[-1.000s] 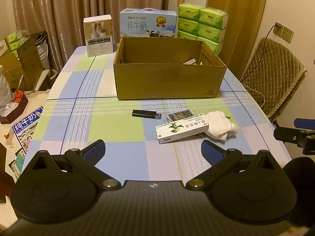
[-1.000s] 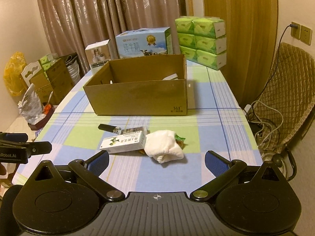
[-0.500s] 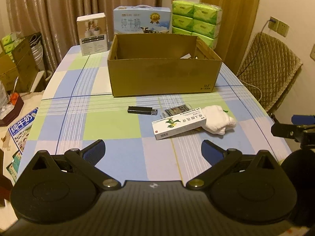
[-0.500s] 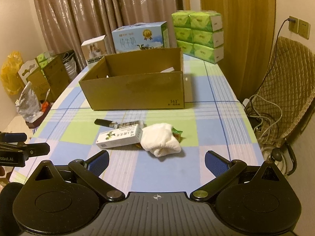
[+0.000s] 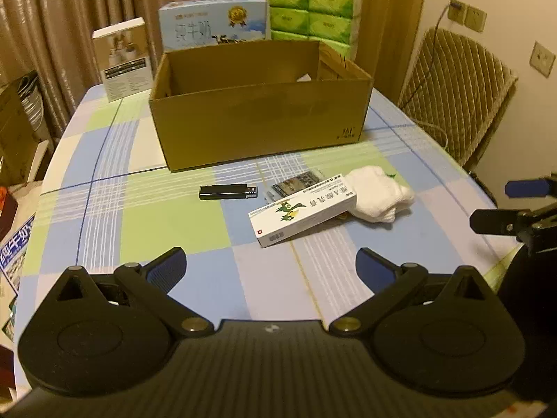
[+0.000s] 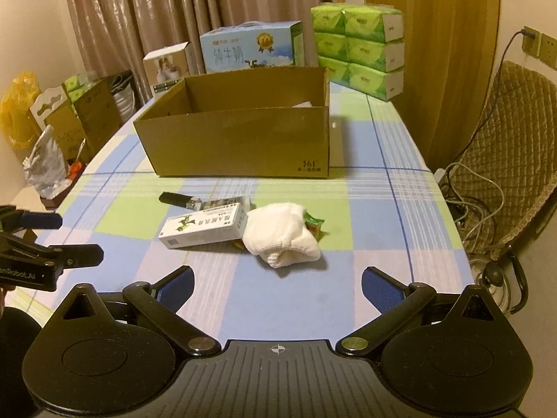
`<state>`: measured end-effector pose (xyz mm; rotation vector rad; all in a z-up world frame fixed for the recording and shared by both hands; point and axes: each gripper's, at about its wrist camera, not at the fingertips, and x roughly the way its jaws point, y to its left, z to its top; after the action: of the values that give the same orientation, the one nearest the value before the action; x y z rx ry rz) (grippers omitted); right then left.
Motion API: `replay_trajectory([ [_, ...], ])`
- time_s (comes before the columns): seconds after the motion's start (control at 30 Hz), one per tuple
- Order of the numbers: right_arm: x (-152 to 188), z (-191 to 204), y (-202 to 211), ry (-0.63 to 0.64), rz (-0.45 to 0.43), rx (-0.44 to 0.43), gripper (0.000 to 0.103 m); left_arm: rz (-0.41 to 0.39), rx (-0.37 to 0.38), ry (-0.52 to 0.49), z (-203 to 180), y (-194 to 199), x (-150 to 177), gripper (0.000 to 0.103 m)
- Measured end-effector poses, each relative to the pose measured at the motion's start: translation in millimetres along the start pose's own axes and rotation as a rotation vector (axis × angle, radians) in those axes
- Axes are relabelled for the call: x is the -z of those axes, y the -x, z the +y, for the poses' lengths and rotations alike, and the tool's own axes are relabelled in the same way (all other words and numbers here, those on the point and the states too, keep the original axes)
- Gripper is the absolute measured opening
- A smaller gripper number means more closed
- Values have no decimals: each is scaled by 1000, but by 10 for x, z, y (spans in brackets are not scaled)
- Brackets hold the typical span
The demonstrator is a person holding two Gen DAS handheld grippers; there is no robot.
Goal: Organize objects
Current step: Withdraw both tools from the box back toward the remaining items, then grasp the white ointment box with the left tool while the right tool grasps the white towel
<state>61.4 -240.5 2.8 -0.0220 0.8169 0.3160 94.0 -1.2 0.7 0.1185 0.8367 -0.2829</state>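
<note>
Right wrist view: the right gripper point(image 6: 276, 287) hovers low over the near worktop point(image 6: 365, 230), jaws spread wide and empty. The white cloth bundle point(image 6: 282, 238) lies straight ahead, just beyond the fingertips — nearer this gripper than the left. The white carton point(image 6: 203, 226) touches the bundle's left side, long axis running left-right; the black lighter point(image 6: 177, 200) lies behind it. The left gripper point(image 5: 271, 266) — likewise wide and empty — faces the carton. The cardboard box point(image 6: 240, 139) stands open beyond.
</note>
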Motion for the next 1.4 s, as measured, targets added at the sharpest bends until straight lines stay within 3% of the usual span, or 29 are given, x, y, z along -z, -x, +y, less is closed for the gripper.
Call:
replay_trajectory([
  [0.1, -24, 2, -120, 18, 8, -3, 99, 10, 8, -35, 19, -137, -30, 101],
  [0.23, -65, -25, -319, 31, 33, -19, 83, 17, 34, -85, 63, -351, -94, 101],
  [0.43, -139, -67, -657, 61, 70, -18, 68, 19, 88, -145, 94, -661, -197, 95],
  [0.93, -221, -125, -1219, 128, 114, -16, 66, 108, 230, -448, -97, -1494, -401, 78],
  [1.0, -219, -139, -1249, 128, 120, -18, 66, 132, 248, -482, -132, -1578, -400, 70],
  [1.17, -213, -175, -1308, 116, 124, -29, 64, 151, 233, -488, -159, -1584, -350, 55],
  [1.4, -181, -102, -1343, 163, 108, -32, 62, 220, 193, -361, -144, -1341, -180, 36],
])
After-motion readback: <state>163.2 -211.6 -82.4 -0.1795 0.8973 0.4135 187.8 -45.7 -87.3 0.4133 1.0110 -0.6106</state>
